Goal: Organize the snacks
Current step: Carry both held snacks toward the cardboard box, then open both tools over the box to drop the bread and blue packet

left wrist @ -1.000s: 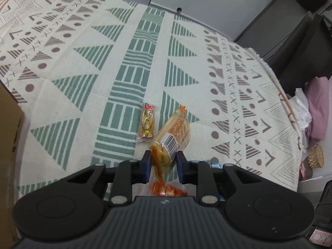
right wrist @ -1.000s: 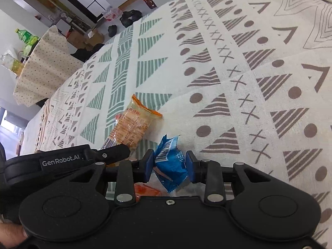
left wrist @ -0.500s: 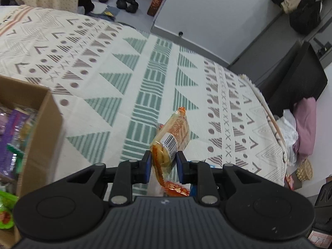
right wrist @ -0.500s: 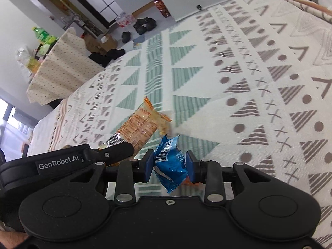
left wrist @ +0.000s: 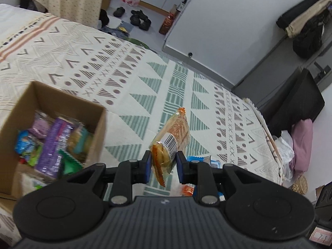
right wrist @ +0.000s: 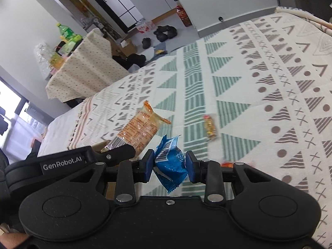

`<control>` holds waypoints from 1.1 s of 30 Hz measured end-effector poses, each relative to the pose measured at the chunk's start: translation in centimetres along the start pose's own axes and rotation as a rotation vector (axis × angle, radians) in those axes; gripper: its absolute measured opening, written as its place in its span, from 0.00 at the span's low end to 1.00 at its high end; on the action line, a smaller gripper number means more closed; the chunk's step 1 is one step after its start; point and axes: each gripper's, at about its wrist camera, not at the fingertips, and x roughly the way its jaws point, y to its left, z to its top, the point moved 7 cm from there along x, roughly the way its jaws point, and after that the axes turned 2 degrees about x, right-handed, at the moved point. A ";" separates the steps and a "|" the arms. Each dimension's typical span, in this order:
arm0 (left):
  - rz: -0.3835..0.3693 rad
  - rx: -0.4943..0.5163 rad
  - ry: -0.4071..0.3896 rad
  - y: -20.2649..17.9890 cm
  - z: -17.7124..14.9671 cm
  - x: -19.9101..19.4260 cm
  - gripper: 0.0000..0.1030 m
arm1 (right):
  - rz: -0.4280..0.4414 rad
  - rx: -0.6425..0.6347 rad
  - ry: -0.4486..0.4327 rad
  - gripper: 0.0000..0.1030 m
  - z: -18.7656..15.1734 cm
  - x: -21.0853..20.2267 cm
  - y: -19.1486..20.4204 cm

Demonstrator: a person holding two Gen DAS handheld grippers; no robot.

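Observation:
My left gripper (left wrist: 162, 164) is shut on an orange cracker packet (left wrist: 171, 139) and holds it in the air above the patterned cloth, right of an open cardboard box (left wrist: 97, 124) filled with several snack packets. My right gripper (right wrist: 170, 165) is shut on a blue snack packet (right wrist: 171, 161), also lifted. The orange cracker packet (right wrist: 139, 131) and the left gripper's finger (right wrist: 116, 155) show in the right wrist view, left of my right gripper. A small yellow-red candy packet (right wrist: 210, 126) lies on the cloth ahead of the right gripper.
The patterned cloth (left wrist: 145, 87) covers a bed-like surface. An orange wrapper (left wrist: 187, 189) and a blue-white packet (left wrist: 204, 159) lie on it under the left gripper. A white cabinet (left wrist: 228, 27), shoes (left wrist: 141, 17) and a covered side table (right wrist: 83, 70) stand beyond.
Both grippers have risen with their packets. The left gripper has swung left, so the cardboard box is now fully in its view. The small candy packet stays on the cloth.

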 end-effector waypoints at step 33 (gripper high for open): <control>0.155 -0.223 -0.091 15.8 -0.2 -9.8 0.23 | 0.143 -0.059 0.099 0.32 -6.4 4.0 14.5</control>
